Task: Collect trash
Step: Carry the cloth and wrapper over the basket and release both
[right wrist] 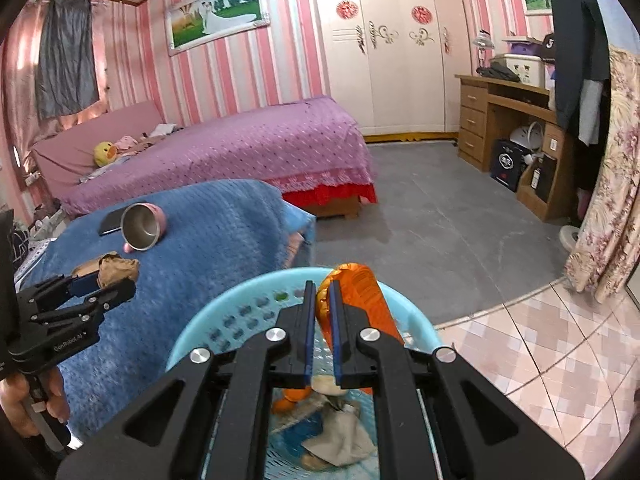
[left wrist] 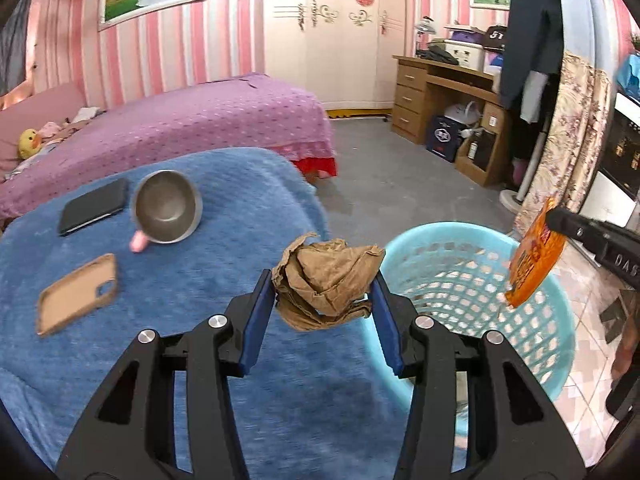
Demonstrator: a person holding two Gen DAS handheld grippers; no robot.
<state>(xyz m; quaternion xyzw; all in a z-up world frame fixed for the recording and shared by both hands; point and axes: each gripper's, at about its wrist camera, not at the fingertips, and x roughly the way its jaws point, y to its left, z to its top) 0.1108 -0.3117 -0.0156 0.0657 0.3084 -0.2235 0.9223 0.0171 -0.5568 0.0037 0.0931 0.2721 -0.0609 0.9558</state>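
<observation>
The left gripper (left wrist: 324, 300) has its jaws clamped on crumpled brown paper (left wrist: 326, 280); the right gripper (right wrist: 322, 300) has its jaws clamped on an orange wrapper (right wrist: 360, 296) above the basket (right wrist: 192, 332). On the blue blanket (left wrist: 200, 320) at 10 o'clock lie 1 tipped cup (left wrist: 168, 206), a dark phone (left wrist: 94, 206) and a tan phone case (left wrist: 78, 292).

Tipped metal cup (left wrist: 167, 207); phone case (left wrist: 78, 294)

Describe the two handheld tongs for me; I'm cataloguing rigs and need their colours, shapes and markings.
Both the left tongs and right tongs are matte black, angular linkages with triangular cut-outs and silver round bolt heads. Their fingers carry flat blue pads. White lettering is printed on the left body. No cables or sleeves are visible.
</observation>
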